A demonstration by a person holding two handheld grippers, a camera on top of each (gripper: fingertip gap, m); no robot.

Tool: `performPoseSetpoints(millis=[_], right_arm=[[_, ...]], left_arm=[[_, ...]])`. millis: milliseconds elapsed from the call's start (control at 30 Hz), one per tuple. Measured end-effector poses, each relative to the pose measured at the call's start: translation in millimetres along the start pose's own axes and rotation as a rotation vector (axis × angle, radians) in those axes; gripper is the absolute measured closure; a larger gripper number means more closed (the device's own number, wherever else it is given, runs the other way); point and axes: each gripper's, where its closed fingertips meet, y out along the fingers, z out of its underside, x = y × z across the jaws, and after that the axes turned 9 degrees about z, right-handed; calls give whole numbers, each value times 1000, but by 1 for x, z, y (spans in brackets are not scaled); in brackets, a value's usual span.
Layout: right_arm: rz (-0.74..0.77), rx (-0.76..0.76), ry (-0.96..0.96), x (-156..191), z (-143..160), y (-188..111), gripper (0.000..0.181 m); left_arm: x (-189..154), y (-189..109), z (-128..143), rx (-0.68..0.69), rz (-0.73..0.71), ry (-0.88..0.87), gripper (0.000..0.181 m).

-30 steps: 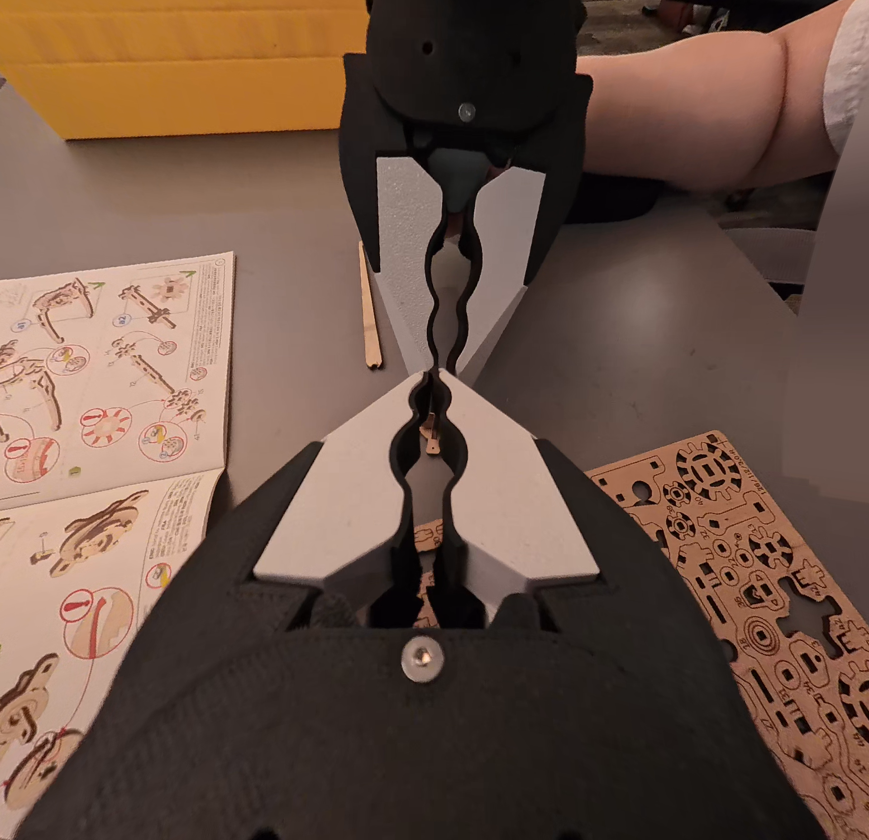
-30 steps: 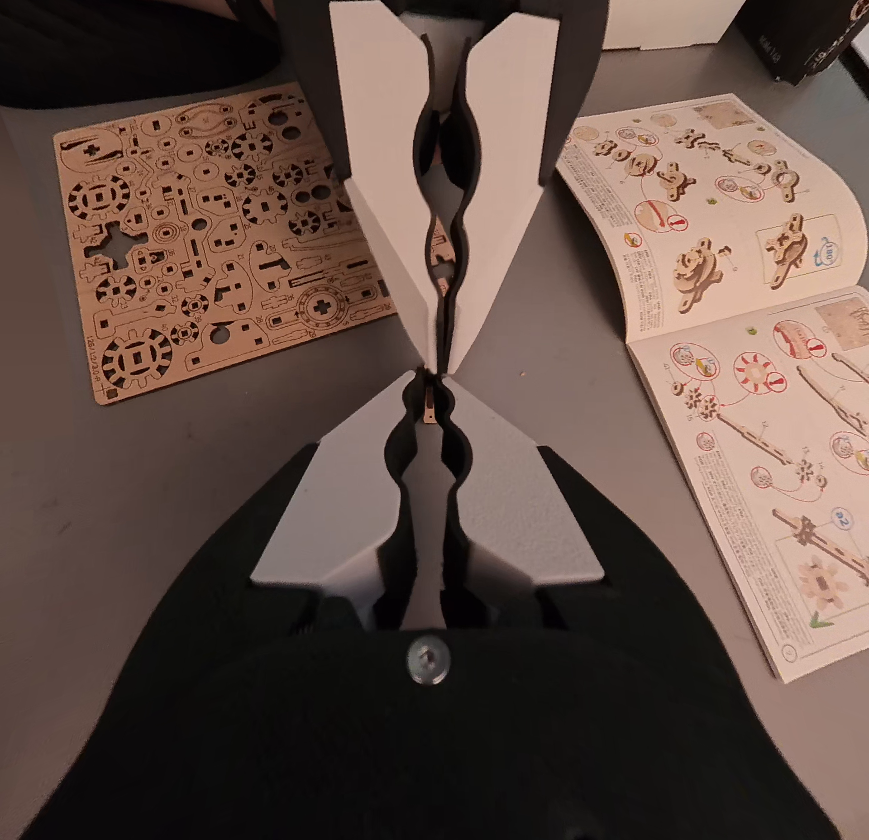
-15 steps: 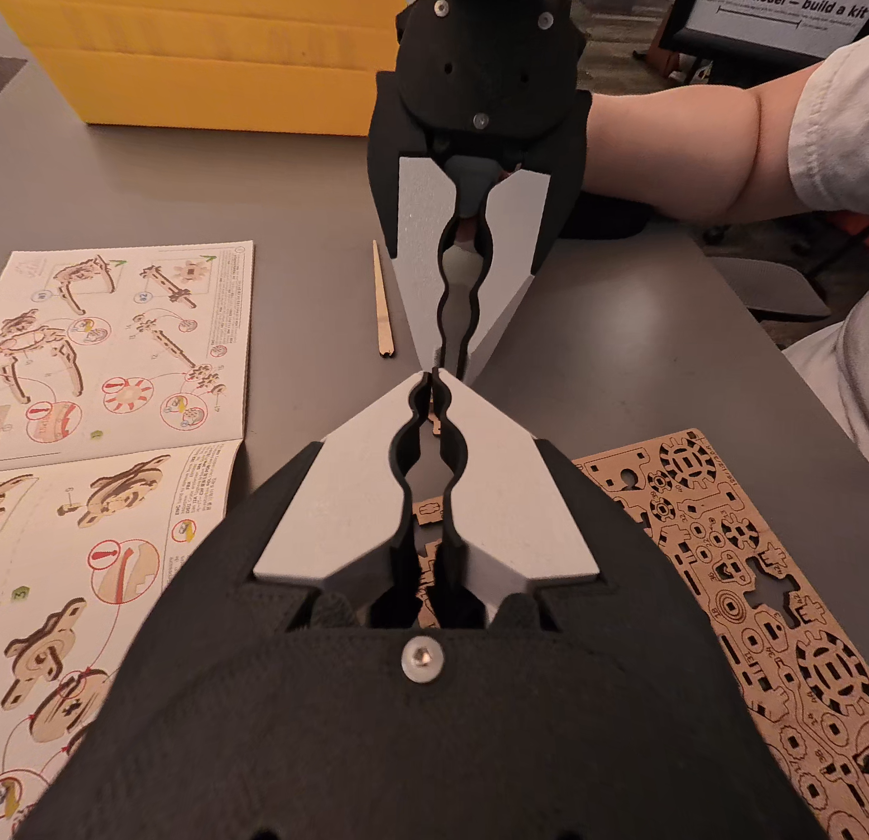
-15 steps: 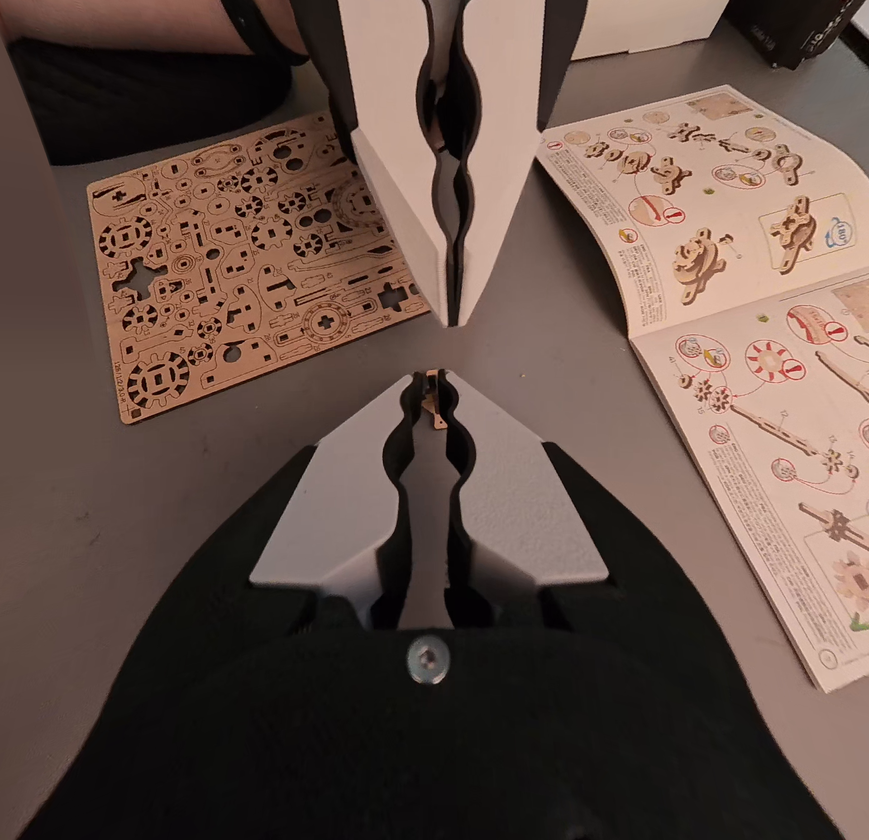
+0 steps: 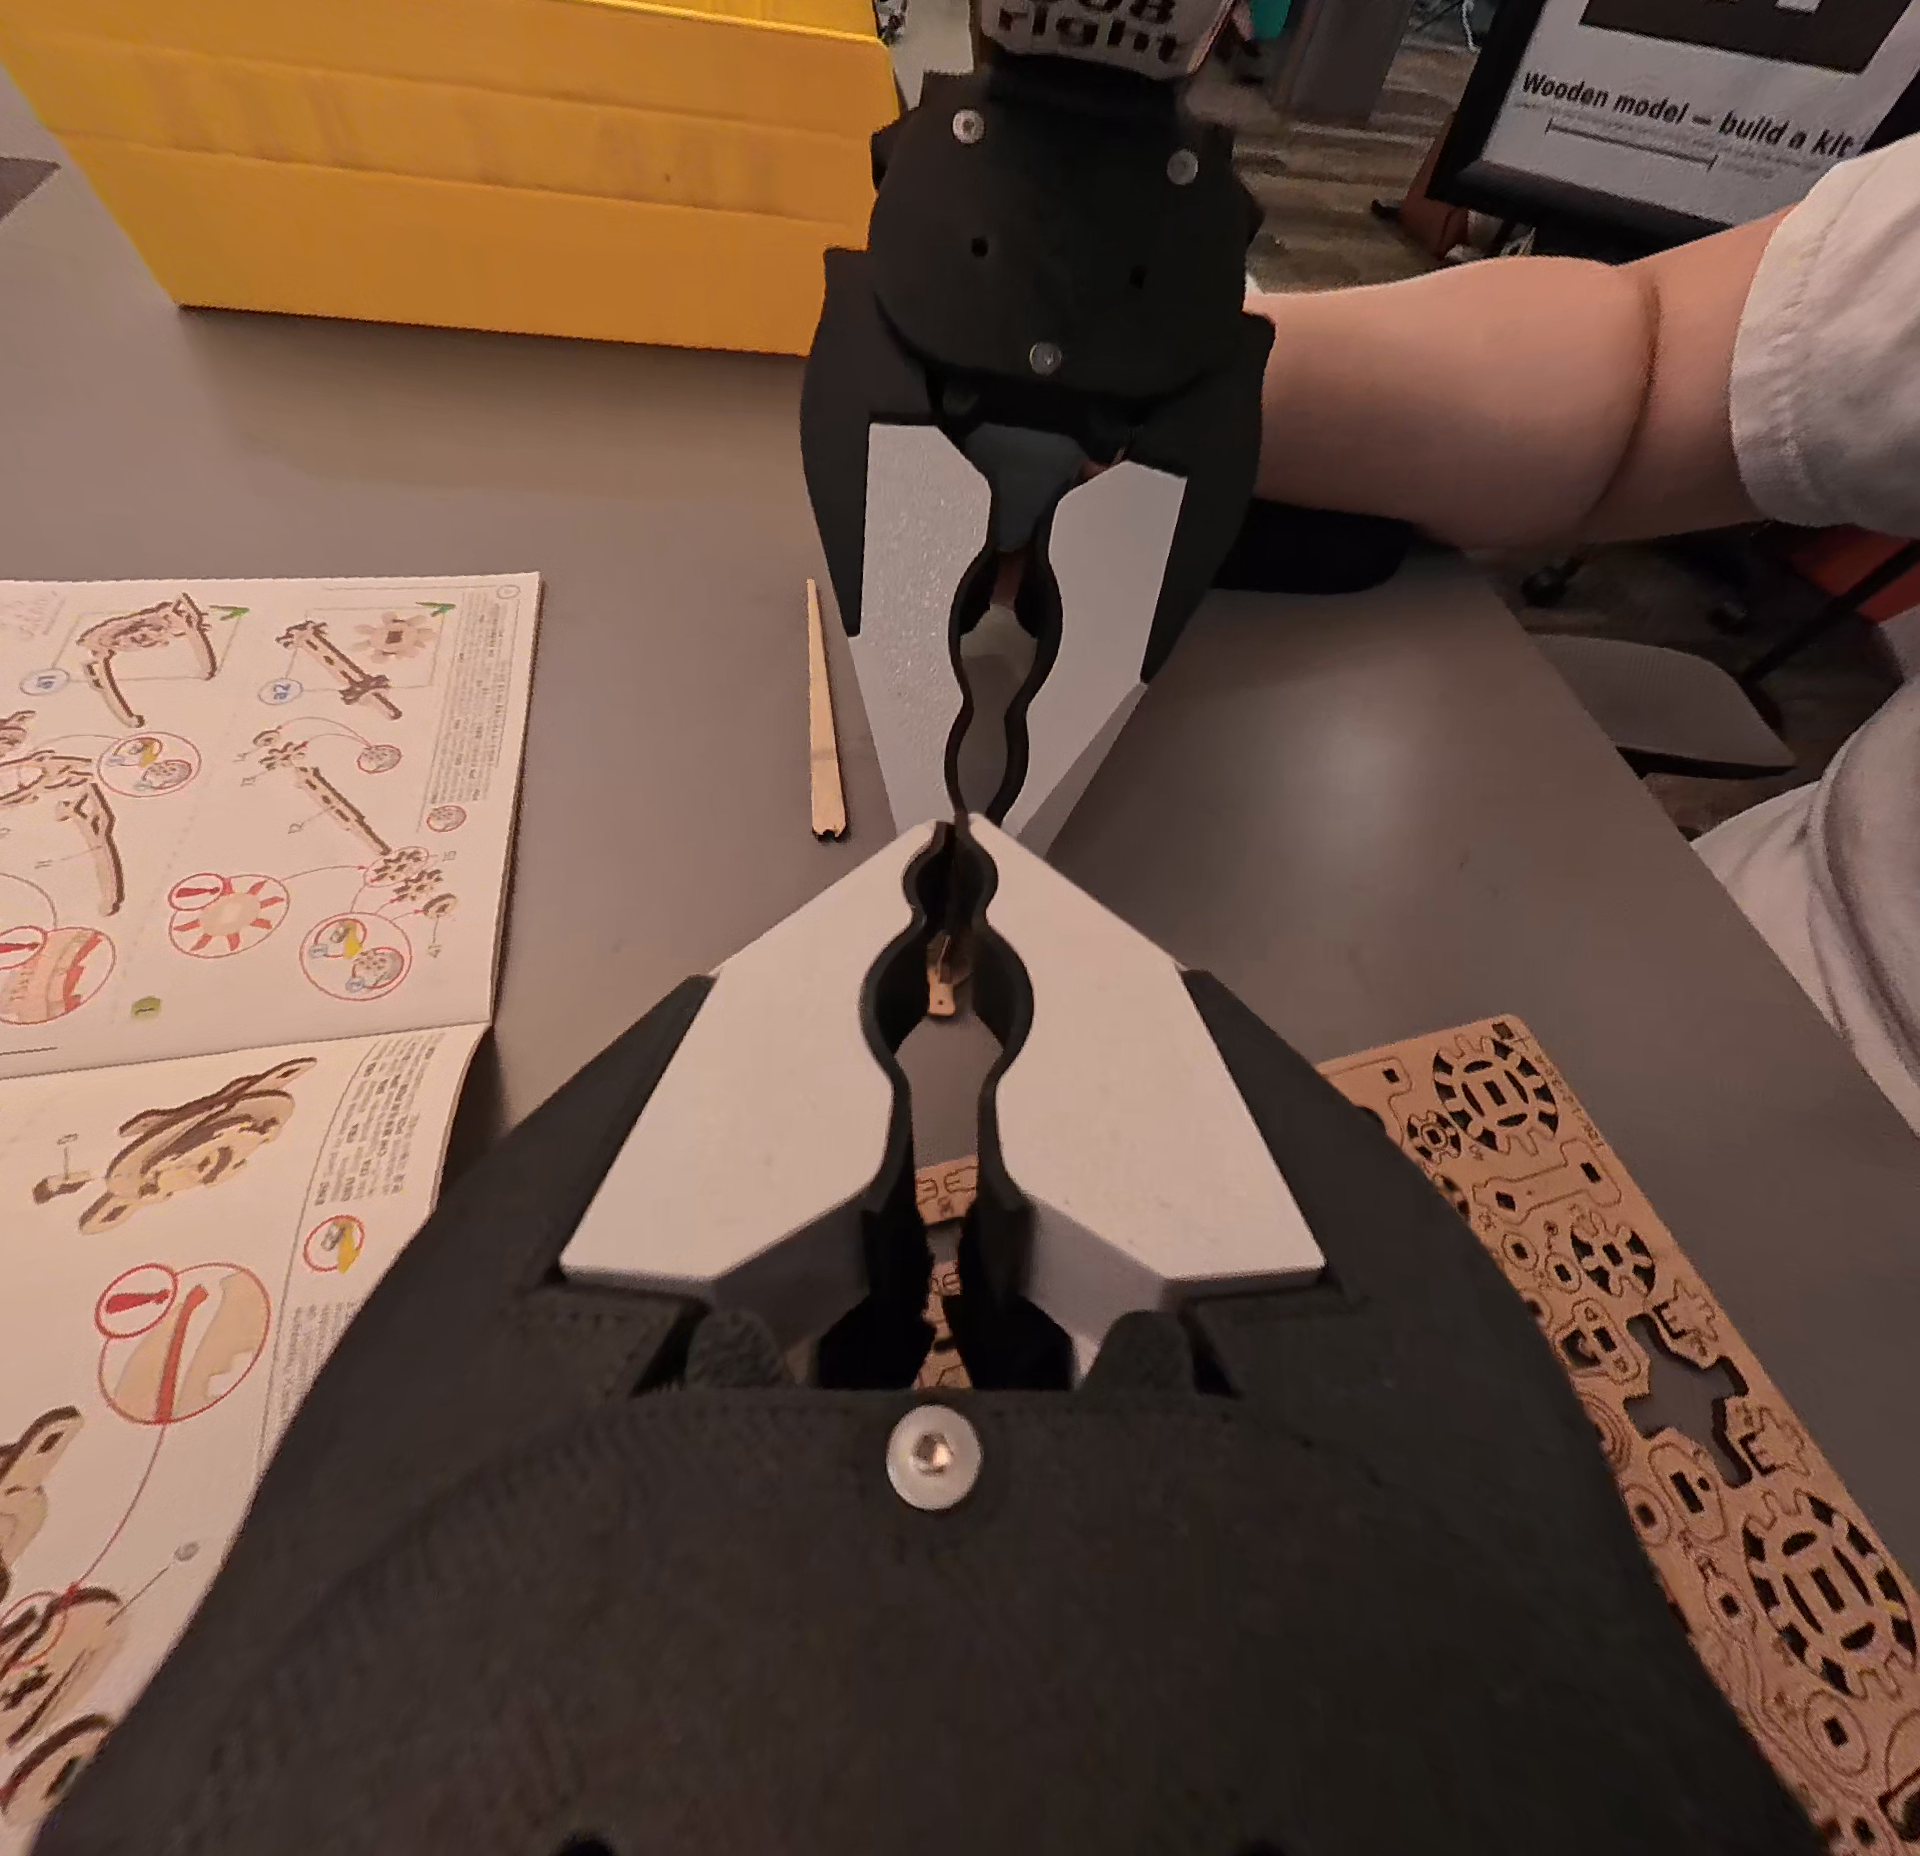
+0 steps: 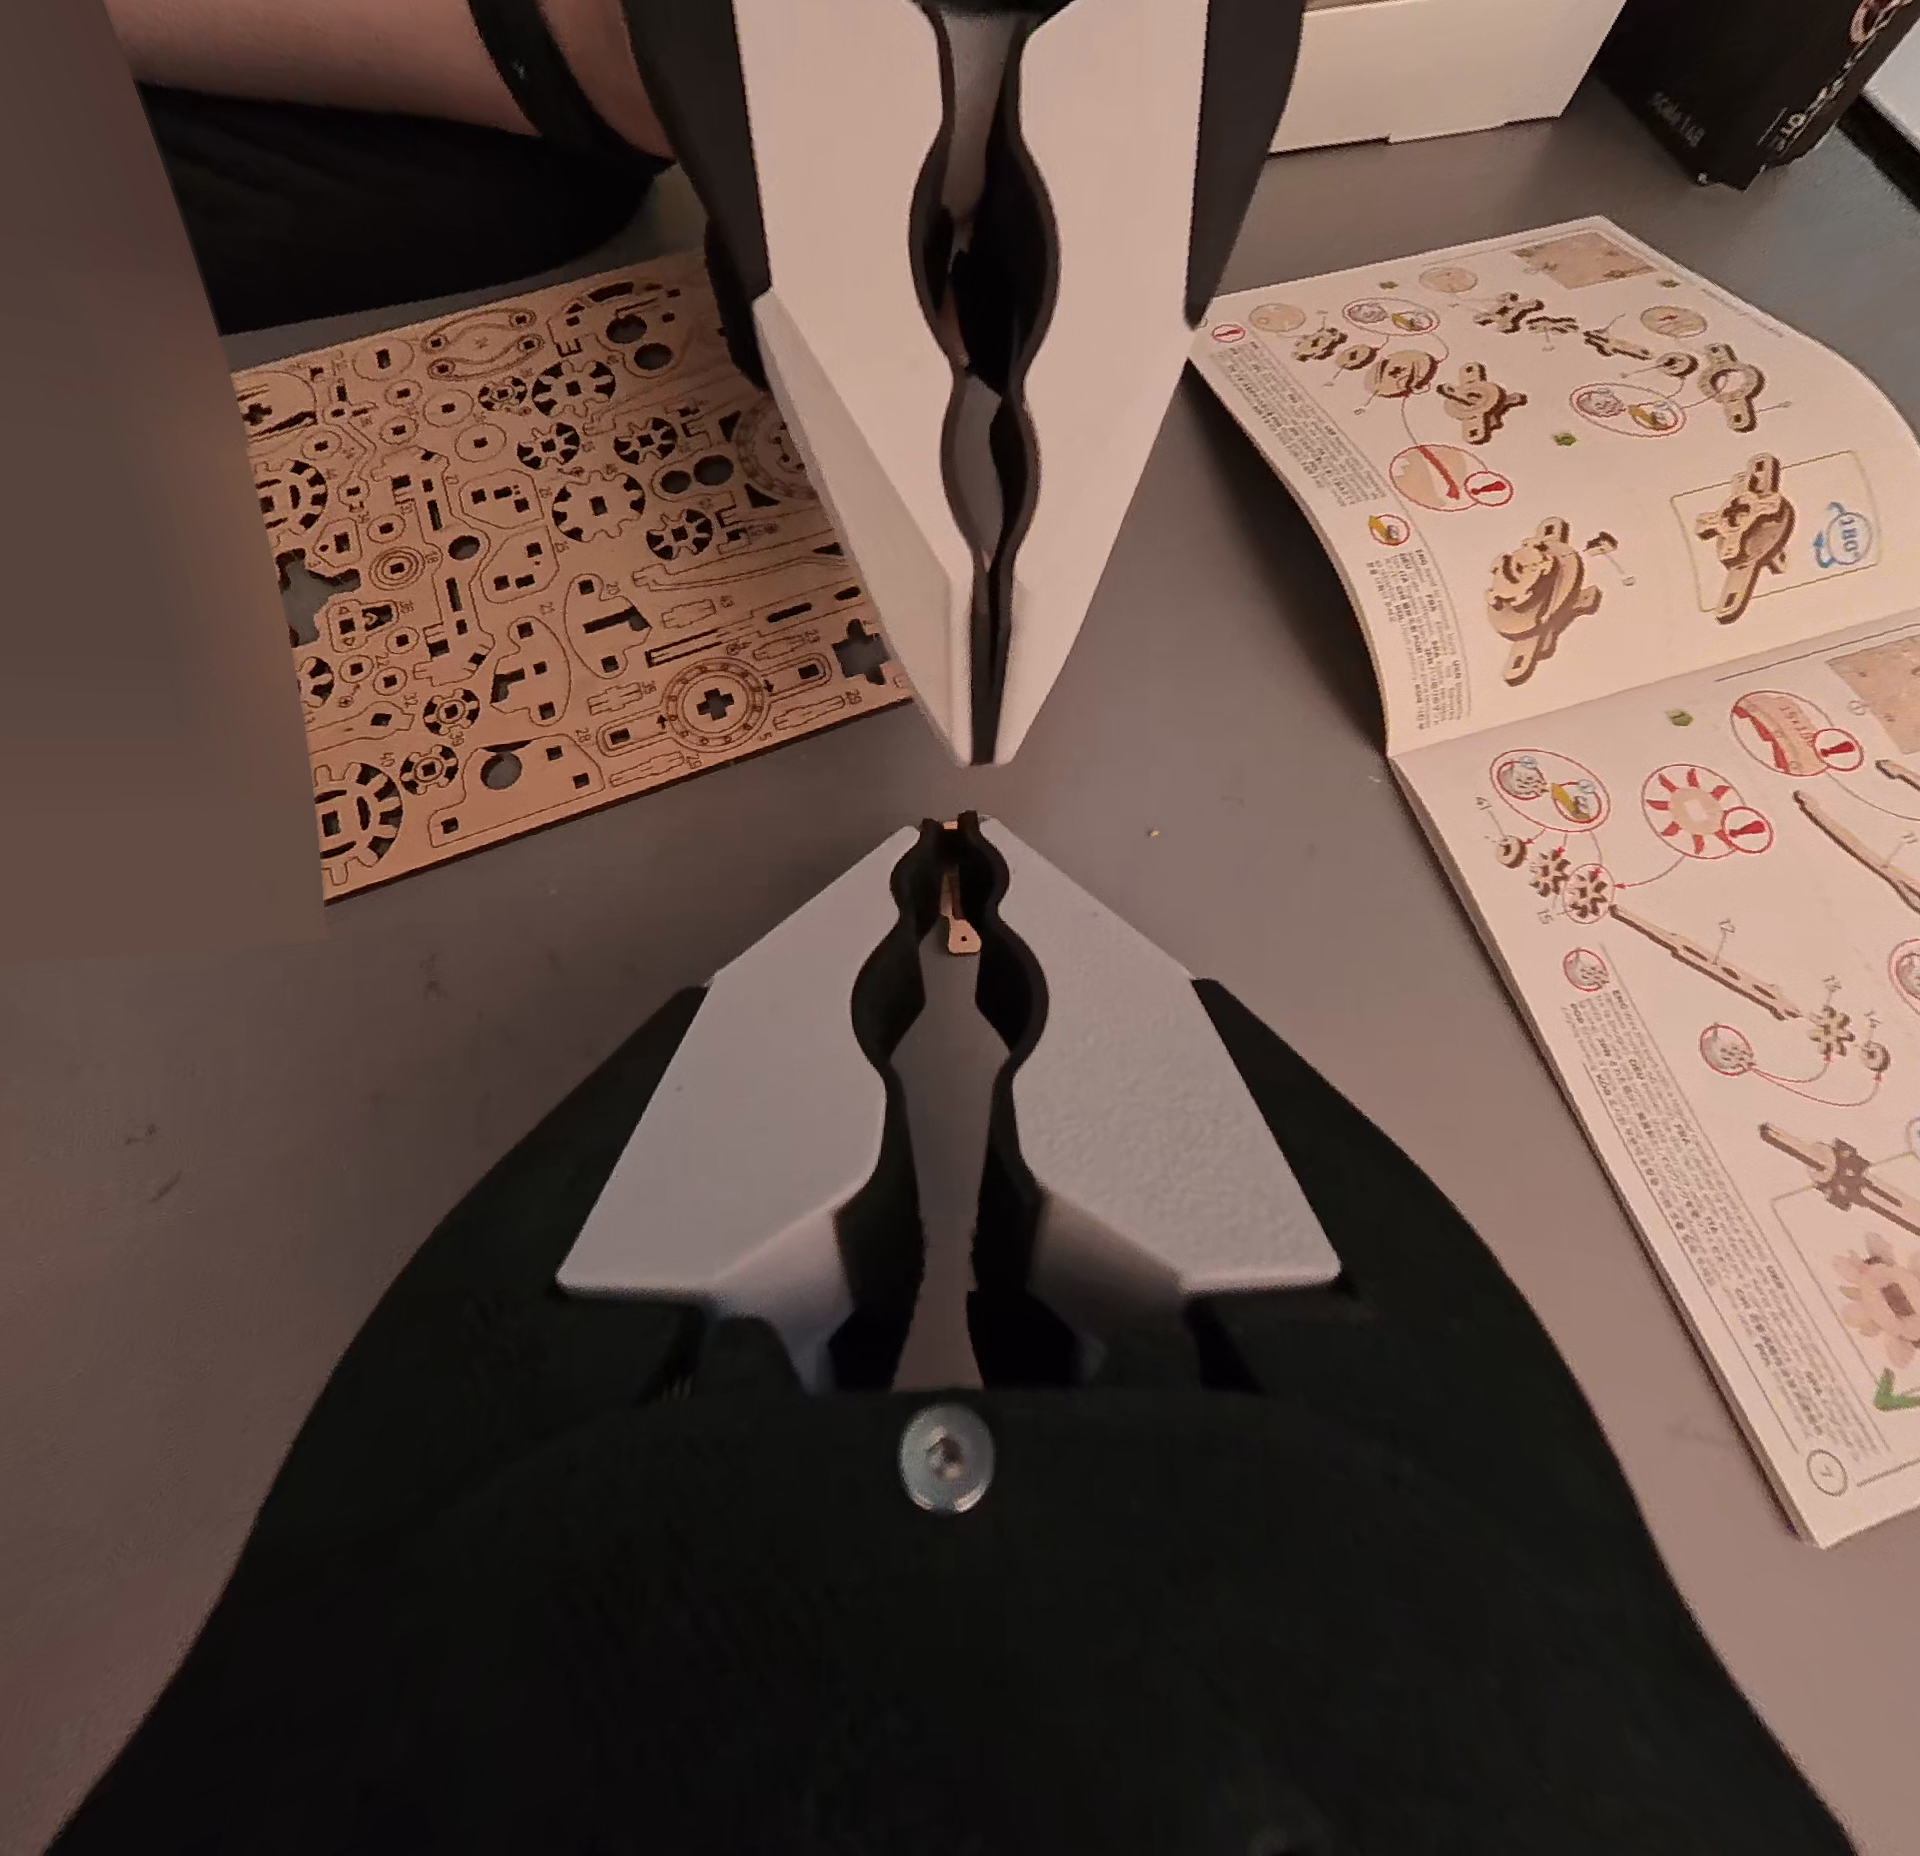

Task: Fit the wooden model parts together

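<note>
Tan laser-cut wooden sheet (image 6: 540,580), grey table (image 5: 1403,819), yellow box (image 5: 468,123), black-and-white grippers.

Both grippers, the left gripper (image 5: 956,850) and right gripper (image 6: 951,830), have black textured bodies. Their fingers (image 5: 790,1100) are pale grey with wavy black pads. A silver screw (image 5: 933,1458) sits at six o'clock; a white sleeve (image 5: 1829,341) shows at three o'clock.

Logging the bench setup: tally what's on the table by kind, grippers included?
Grippers: 2 (left, right)
Small wooden pieces held: 2
Part sheet: 1
Instruction booklet: 1
Wooden stick: 1
Yellow box: 1
White box: 1
Black box: 1
Total: 10
</note>
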Motion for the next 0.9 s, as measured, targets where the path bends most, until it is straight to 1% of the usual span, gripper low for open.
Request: performPoseSetpoints(millis=[67,167,233,400,633,900], right_arm=[[0,0,-5,0,0,0,180],[-2,-7,-3,0,0,0,179],[-8,-7,3,1,1,0,179],[-6,6,-13,2,1,0,179],[-13,70,-44,2,2,1,179],[-28,139,-78,3,2,3,179]], left_arm=[[1,2,-3,-17,-13,-8,181],[-5,4,-5,-39,34,-26,181],[-8,6,-1,-24,56,-32,181],[-6,10,5,12,41,-20,181],[-6,9,7,38,39,31,181],[-7,7,8,32,54,23,181]])
